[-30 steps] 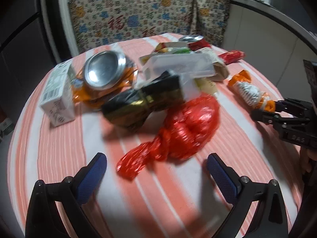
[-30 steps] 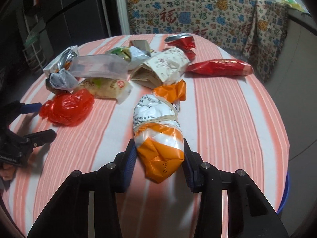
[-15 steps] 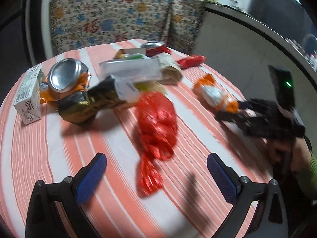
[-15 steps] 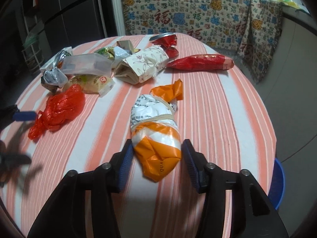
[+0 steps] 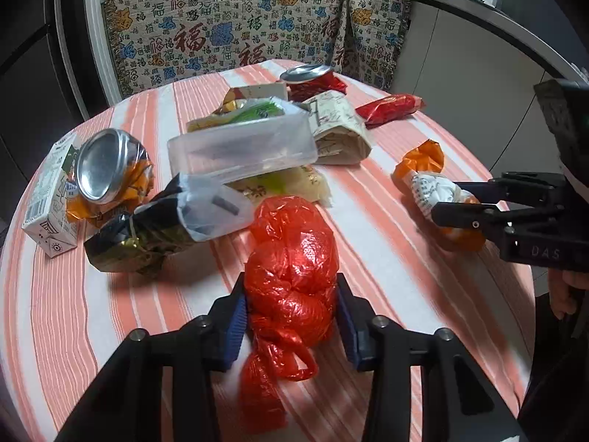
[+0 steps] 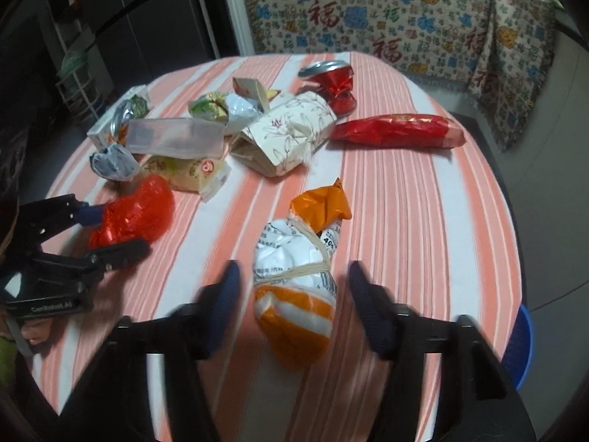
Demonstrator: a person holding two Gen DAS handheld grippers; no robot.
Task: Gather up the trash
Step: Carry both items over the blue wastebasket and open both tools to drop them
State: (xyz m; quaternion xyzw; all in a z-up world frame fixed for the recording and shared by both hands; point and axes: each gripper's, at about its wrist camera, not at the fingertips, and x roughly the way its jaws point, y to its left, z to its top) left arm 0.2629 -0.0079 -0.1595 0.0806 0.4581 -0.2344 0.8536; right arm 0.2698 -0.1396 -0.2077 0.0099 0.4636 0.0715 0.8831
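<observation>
Table (image 5: 92,316) in striped cloth is carrying scattered trash, most of it lying beyond both claws. Left claw (image 5: 291,311) is closing, its blue pads pressing the flanks of the knotted red bag (image 5: 292,258); the bag's tail is trailing back under the claw. Right claw (image 6: 294,307) is closing around the orange-and-white bundle (image 6: 298,294), pads standing just clear of its sides, nothing gripped yet. Crushed can (image 5: 105,169) and milk carton (image 5: 44,199) are sitting far left of the left claw. Advice: centre the bundle, squeeze its firm middle, lift straight to avoid dragging neighbours.
</observation>
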